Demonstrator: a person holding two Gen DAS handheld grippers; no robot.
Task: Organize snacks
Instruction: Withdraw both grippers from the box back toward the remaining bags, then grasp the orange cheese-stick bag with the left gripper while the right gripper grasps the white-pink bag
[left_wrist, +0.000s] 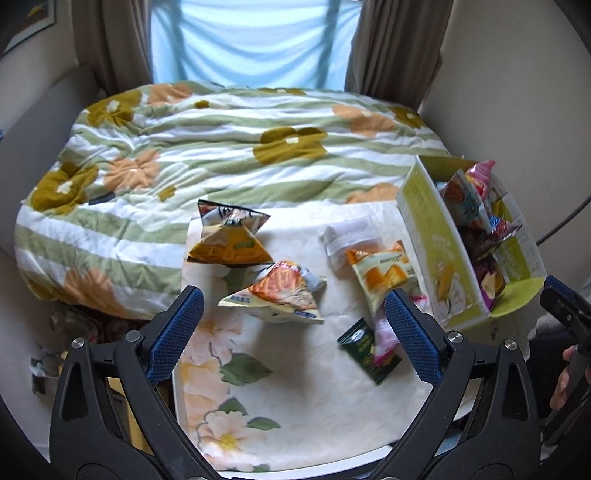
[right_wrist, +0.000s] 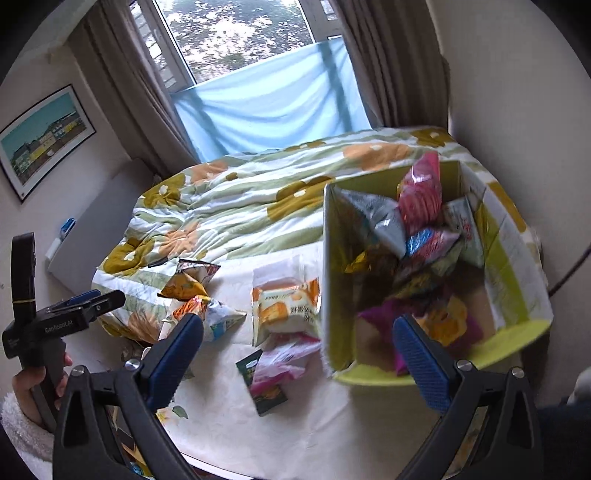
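nearest the lenses, the left gripper (left_wrist: 293, 306) is held with its blue-padded jaws spread wide and nothing between them, above a white floral cloth (left_wrist: 295, 406). the right gripper (right_wrist: 297, 334) is likewise spread and empty, poised at the near edge of a yellow-green cardboard box (right_wrist: 338, 295). a hand (right_wrist: 33, 384) in a fleecy white sleeve is seen at the left gripper's handle in the right wrist view.

just beyond the jaws, a dark green packet (left_wrist: 364, 349) is partly overlapped by a pink wrapper (left_wrist: 384, 338). farther on, a triangular orange-and-white snack bag (left_wrist: 277, 293) and a triangular yellow snack bag (left_wrist: 229, 240) lie just beside each other on the cloth. to their right an orange-and-white pastry packet (left_wrist: 382, 271) is laid against a clear wrapped bun (left_wrist: 349, 236), near the box's side.

the box stands open and is filled with mixed snack bags, a pink one (right_wrist: 421, 192) uppermost at the back.

behind everything, a flowered quilt (left_wrist: 221, 140), brown curtains (left_wrist: 391, 48) and a window covered with pale blue fabric (left_wrist: 255, 40) are seen.
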